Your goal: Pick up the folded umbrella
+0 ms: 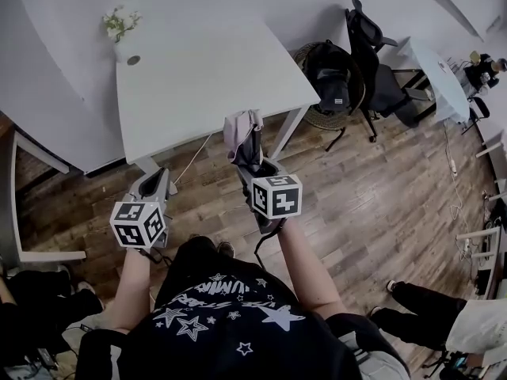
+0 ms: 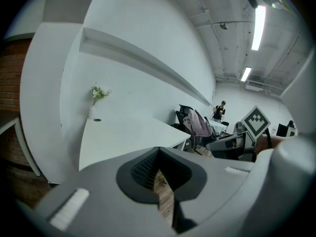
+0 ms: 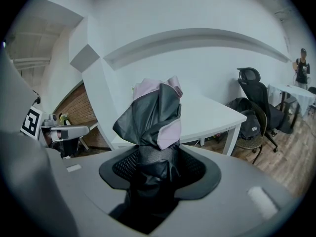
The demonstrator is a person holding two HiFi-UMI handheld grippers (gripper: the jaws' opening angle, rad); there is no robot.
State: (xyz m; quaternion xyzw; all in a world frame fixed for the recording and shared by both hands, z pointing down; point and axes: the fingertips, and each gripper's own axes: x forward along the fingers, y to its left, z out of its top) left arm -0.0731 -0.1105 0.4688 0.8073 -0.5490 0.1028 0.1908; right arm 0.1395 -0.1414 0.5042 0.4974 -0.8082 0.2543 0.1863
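Note:
The folded umbrella [image 1: 242, 135] is a bundle of pink and dark grey fabric. My right gripper [image 1: 253, 165] is shut on it and holds it in the air by the near edge of the white table [image 1: 198, 77]. In the right gripper view the umbrella [image 3: 153, 115] rises from between the jaws, its dark lower part pinched between them. The left gripper view shows the same umbrella [image 2: 200, 122] off to the right. My left gripper [image 1: 158, 182] hovers over the wooden floor left of it, its jaws closed to a thin slit with nothing between them [image 2: 160, 181].
A small vase of flowers [image 1: 120, 30] stands at the table's far left corner. A black office chair [image 1: 368, 62] and a round wicker chair with a dark backpack [image 1: 329, 81] are to the right of the table. A person's legs [image 1: 444, 323] show at the lower right.

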